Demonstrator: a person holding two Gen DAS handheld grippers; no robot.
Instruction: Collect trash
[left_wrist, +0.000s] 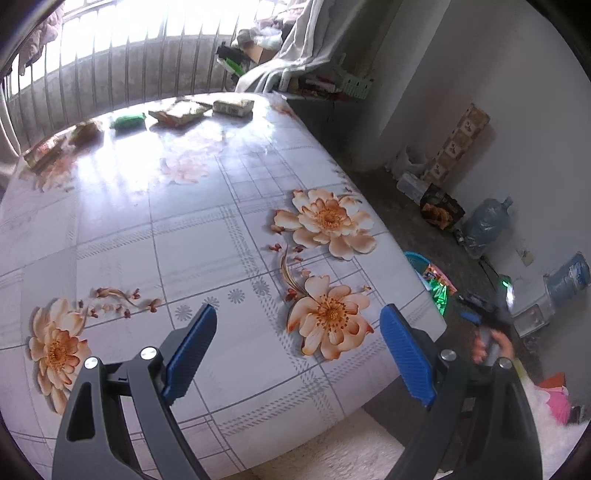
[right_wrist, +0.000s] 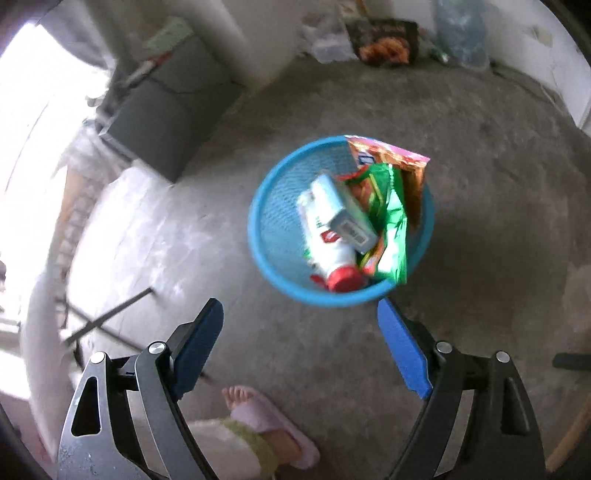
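My left gripper (left_wrist: 299, 328) stands open over the flowered table (left_wrist: 207, 236), with nothing between its blue pads. Along the table's far edge lie a green packet (left_wrist: 128, 121), a flat snack pack (left_wrist: 180, 112), a small carton (left_wrist: 233, 106) and two more wrappers (left_wrist: 61, 142). My right gripper (right_wrist: 301, 325) hangs open and empty above the floor, just in front of a blue mesh basket (right_wrist: 273, 206). In the basket lie a white bottle with a red cap (right_wrist: 330, 254), a grey box (right_wrist: 347, 214) and green and orange wrappers (right_wrist: 391, 206). The basket (left_wrist: 417, 260) also peeks out past the table's right edge.
A person's foot in a pink slipper (right_wrist: 269, 417) stands on the concrete floor below my right gripper. Table legs (right_wrist: 107, 321) cross at the left. Water jugs (left_wrist: 487, 221), a dark box (left_wrist: 441, 210) and bags line the far wall. A hand (left_wrist: 491, 345) holds the other gripper right of the table.
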